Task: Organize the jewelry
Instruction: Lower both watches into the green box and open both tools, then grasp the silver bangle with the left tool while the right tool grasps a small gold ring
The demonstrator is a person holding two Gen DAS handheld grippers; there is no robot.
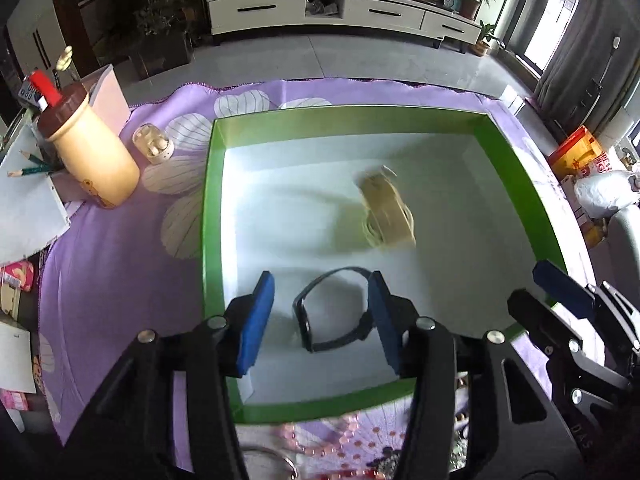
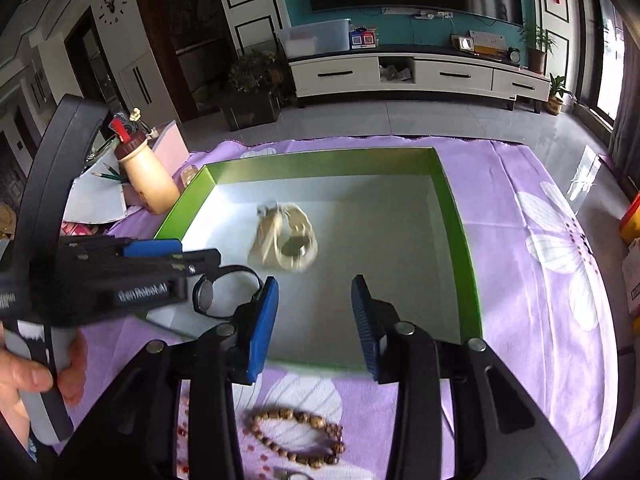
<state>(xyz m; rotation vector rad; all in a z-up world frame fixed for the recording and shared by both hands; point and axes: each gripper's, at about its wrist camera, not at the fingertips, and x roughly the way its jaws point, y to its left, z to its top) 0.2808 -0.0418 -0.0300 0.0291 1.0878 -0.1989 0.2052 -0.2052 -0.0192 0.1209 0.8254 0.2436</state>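
Between the released left claw's (image 1: 322,312) pads, the black watch (image 1: 332,312) apparently lies on edge, strap loop pointing away.

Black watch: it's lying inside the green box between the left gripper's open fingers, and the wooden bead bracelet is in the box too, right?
Not quite. The black watch does lie in the green box between the left gripper's open fingers. The wooden bead bracelet, however, is outside the box, on the purple cloth in front of its near wall, as the right wrist view shows.
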